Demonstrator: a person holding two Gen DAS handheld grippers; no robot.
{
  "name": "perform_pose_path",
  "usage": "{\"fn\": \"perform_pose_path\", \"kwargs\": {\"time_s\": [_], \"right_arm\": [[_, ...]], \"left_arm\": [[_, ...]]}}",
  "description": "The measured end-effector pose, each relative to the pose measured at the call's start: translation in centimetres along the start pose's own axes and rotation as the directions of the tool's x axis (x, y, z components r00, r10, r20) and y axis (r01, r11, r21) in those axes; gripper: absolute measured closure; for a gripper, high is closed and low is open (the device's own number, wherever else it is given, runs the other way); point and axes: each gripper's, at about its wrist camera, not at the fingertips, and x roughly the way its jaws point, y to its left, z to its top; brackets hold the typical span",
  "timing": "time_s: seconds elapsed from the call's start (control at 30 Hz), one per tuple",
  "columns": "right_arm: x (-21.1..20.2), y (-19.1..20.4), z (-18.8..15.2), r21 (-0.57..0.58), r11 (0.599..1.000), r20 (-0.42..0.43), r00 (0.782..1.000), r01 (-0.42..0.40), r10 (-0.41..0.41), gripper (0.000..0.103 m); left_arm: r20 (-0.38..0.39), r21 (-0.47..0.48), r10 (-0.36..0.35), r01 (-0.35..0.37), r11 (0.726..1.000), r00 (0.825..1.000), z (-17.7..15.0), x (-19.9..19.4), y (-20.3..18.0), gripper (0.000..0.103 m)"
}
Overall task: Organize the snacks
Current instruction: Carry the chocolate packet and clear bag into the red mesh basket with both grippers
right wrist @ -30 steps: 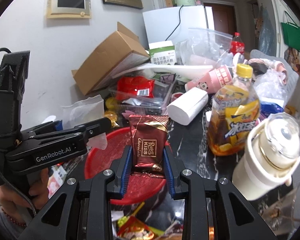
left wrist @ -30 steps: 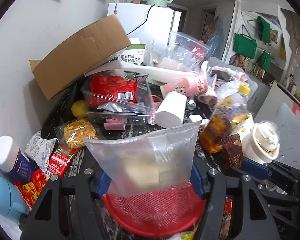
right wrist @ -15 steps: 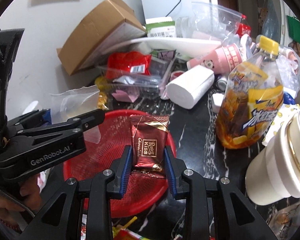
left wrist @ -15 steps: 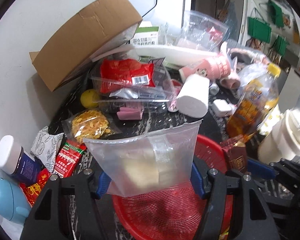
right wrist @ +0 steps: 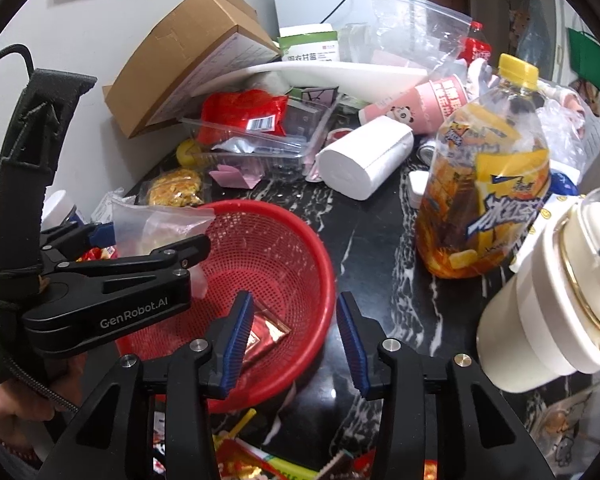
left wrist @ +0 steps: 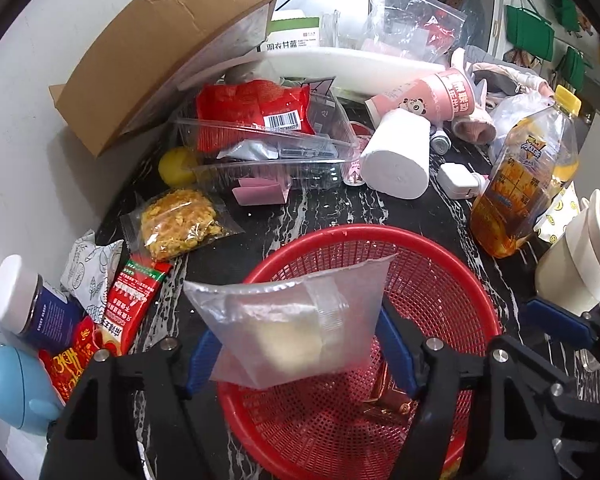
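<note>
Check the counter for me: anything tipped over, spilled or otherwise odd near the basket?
Yes. Behind the red basket a pink panda cup and a white paper roll lie on their sides, and the cardboard box leans tilted against the wall. No spill shows.

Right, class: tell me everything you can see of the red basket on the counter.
The red basket is a round, shallow bowl of perforated plastic mesh with a solid rim. It sits upright on the dark marbled counter. Inside lies one brown foil chocolate packet. The left gripper holds a clear pouch above it; the right gripper stands open over its near side. Whether either touches it cannot be told.
</note>
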Motion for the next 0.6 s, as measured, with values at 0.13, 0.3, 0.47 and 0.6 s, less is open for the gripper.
{"fn": "perform_pose_path", "kwargs": {"time_s": [0.13,0.3,0.47,0.6], "right_arm": [[-0.9,0.0,0.0,-0.001,1.000,0.015,1.000,0.004,-0.004,0.060],[-2.4,0.0,0.1,0.004,1.000,0.034,0.999,0.018,-0.018,0.060],[-4.5,0.0,0.4,0.004,1.000,0.066,0.997,0.027,-0.027,0.060],[-6.3,0.1,0.7,0.004,0.999,0.103,0.994,0.037,-0.037,0.055]], "left_arm": [[0.024,0.013,-0.009,0.009,1.000,1.000,0.2,-1.2,-0.4,0.033],[0.055,0.032,-0.008,0.007,0.999,0.998,0.6,-2.7,-1.0,0.033],[0.092,0.033,-0.026,0.023,0.999,0.995,0.9,-4.9,-1.3,0.033],[0.138,0.038,-0.033,0.028,0.999,0.990,1.4,-7.0,-1.5,0.033]]}}
